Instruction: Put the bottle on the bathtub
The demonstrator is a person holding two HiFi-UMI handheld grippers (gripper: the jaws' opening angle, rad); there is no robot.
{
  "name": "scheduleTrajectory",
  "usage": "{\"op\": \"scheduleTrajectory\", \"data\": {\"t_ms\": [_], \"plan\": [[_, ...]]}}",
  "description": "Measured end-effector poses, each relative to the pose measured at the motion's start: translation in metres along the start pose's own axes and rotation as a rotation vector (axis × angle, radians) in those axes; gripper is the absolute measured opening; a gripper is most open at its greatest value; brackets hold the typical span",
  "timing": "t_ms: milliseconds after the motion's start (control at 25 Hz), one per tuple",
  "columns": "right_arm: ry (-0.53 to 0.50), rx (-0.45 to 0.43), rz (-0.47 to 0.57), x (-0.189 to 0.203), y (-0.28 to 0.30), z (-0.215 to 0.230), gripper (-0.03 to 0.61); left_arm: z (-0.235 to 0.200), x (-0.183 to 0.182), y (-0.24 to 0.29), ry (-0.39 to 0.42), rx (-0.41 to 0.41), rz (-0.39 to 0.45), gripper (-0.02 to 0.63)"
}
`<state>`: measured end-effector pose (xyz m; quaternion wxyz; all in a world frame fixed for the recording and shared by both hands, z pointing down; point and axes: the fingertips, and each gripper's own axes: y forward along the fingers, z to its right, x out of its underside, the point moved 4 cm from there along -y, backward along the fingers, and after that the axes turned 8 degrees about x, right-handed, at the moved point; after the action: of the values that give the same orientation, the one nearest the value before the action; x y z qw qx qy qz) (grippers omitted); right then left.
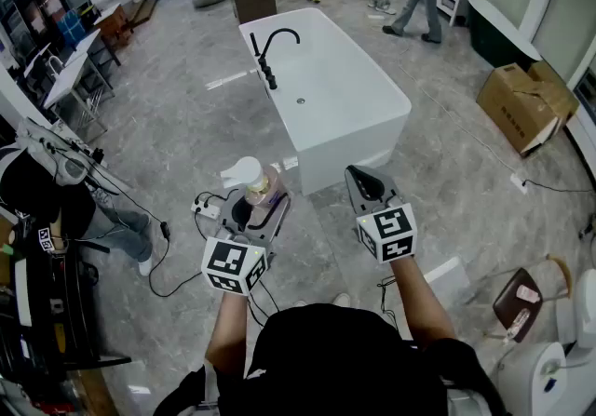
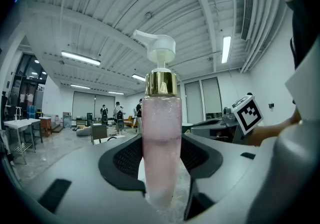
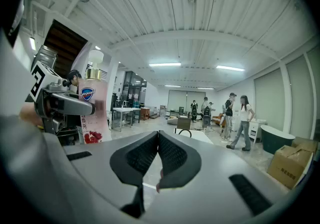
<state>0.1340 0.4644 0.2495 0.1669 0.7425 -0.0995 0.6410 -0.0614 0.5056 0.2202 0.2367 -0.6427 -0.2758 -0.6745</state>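
- Our left gripper (image 1: pixel 261 208) clamps the pink pump bottle (image 2: pixel 161 138) upright between its pads, in front of us.
- Our right gripper (image 3: pixel 158 140) is pressed closed on nothing, just beside the left.
- The white bathtub (image 1: pixel 358 112) with its black faucet (image 1: pixel 271 53) stands ahead across the floor (image 1: pixel 186 116), well apart from the bottle.
- We judge the pickup done; carrying the bottle over and setting it on the bathtub's rim are left.

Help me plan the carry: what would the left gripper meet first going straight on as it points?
Probably the bathtub, near its black tap. The left gripper, shut on the bottle, points toward it across the floor; depth is unclear, so it might pass over the rim.
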Motion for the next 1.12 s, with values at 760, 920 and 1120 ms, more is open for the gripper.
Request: {"op": "scheduleTrajectory", "data": {"t_ms": [760, 920, 1120], "plan": [[0.027, -0.051, 0.010, 0.020, -0.011, 0.039, 0.023, 0.030, 0.014, 0.031, -0.037, -0.046, -0.009, 0.232], [0.023, -0.063, 0.008, 0.025, -0.012, 0.049, 0.023, 0.038, 0.015, 0.036, -0.041, -0.057, -0.008, 0.233], [0.016, -0.087, 0.005, 0.029, -0.007, 0.063, 0.023, 0.042, 0.018, 0.054, -0.040, -0.072, -0.020, 0.232]]}}
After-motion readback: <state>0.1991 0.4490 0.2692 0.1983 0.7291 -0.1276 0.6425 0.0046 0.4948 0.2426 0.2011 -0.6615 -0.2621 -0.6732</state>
